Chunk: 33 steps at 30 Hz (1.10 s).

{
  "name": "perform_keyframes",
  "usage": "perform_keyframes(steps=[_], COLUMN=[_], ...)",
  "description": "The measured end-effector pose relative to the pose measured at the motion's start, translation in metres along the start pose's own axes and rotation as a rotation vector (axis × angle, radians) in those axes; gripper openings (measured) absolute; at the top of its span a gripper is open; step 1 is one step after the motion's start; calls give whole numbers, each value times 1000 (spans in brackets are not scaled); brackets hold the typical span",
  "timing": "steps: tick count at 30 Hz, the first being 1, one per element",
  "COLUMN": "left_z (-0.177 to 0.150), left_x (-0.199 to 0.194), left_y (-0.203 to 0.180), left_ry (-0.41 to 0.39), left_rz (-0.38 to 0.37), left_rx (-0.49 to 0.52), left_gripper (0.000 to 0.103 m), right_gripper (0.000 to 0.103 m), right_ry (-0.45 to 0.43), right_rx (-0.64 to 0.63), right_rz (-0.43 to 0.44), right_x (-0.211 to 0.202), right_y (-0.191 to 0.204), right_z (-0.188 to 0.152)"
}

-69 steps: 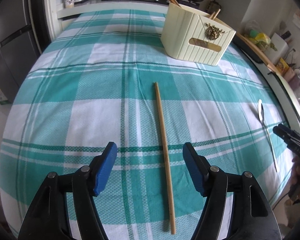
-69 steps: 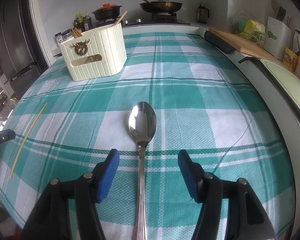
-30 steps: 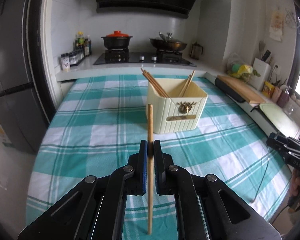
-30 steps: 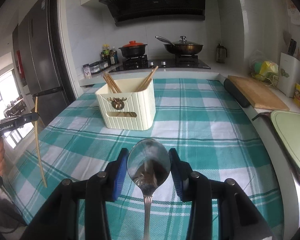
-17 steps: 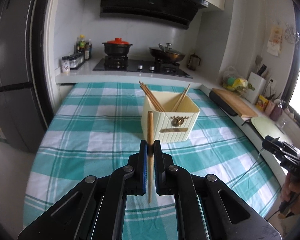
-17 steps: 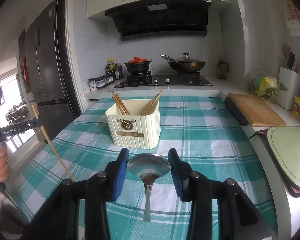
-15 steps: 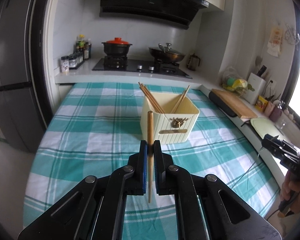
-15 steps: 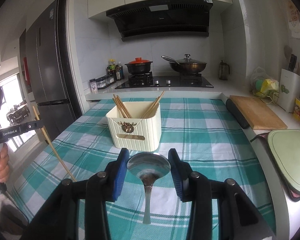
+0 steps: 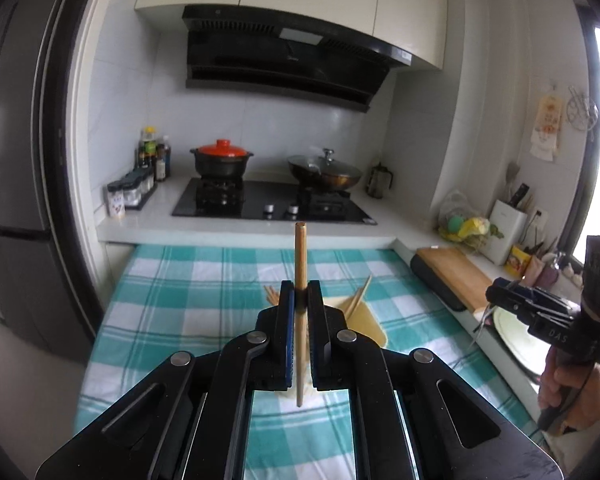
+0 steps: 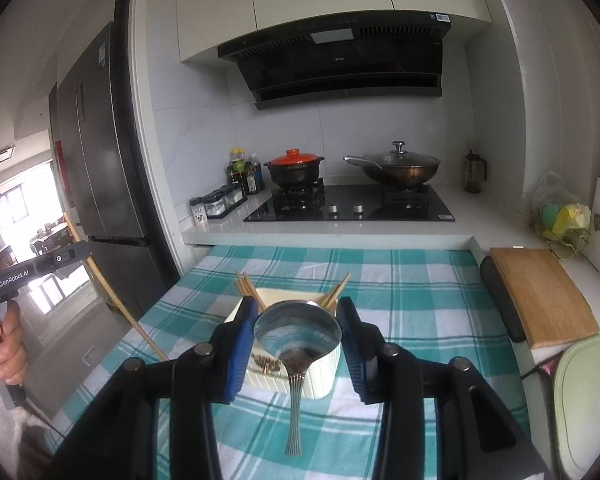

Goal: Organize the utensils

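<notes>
Above the teal-and-white checked tablecloth [image 10: 412,280], the left gripper [image 9: 300,300] pinches a plain wooden chopstick [image 9: 300,264] upright over the cream ribbed utensil box [image 10: 320,376]. The right gripper [image 10: 298,320] clamps a shiny steel spoon [image 10: 298,332] by its bowl, handle hanging down. "GenRobot.AI" shows on the left gripper's side.

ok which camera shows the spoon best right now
The right wrist view: the spoon sits front and centre, its bowl clamped between the right gripper's fingers, handle hanging down. The left wrist view shows only that gripper at the far right; the spoon itself is hard to make out.
</notes>
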<state>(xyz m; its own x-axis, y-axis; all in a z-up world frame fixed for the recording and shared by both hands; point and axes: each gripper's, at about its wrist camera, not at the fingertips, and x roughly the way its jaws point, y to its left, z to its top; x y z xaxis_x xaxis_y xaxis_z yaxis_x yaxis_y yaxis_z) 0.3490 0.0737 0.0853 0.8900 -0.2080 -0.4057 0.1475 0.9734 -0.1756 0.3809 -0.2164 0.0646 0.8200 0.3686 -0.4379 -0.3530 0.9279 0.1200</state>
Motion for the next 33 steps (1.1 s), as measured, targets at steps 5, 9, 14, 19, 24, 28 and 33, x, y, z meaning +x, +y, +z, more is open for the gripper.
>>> perform_keyframes(steps=[5, 9, 14, 19, 24, 28, 33], left_z=[38, 41, 12, -24, -37, -34, -31], left_x=[37, 78, 138, 187, 210, 183, 128], left_y=[-8, -13, -10, -6, 1, 6, -2], left_ry=[-51, -34, 98, 226, 279, 201, 128], left_rz=[21, 28, 24, 42, 78, 126, 194], left_rx=[-9, -22, -57, -65, -94, -84, -16], left_gripper=[4, 4, 4, 4, 14, 75, 95], right_gripper=[41, 41, 41, 41, 45, 62, 65], right_ry=[-72, -97, 17, 183, 318, 248, 141], right_rx=[12, -13, 20, 15, 66, 80, 55], right_rz=[11, 8, 39, 37, 98, 96, 46], right_x=[32, 70, 132, 198, 241, 217, 149], right_y=[1, 4, 1, -3, -12, -17, -17], right_z=[48, 60, 37, -3, -22, -9, 11])
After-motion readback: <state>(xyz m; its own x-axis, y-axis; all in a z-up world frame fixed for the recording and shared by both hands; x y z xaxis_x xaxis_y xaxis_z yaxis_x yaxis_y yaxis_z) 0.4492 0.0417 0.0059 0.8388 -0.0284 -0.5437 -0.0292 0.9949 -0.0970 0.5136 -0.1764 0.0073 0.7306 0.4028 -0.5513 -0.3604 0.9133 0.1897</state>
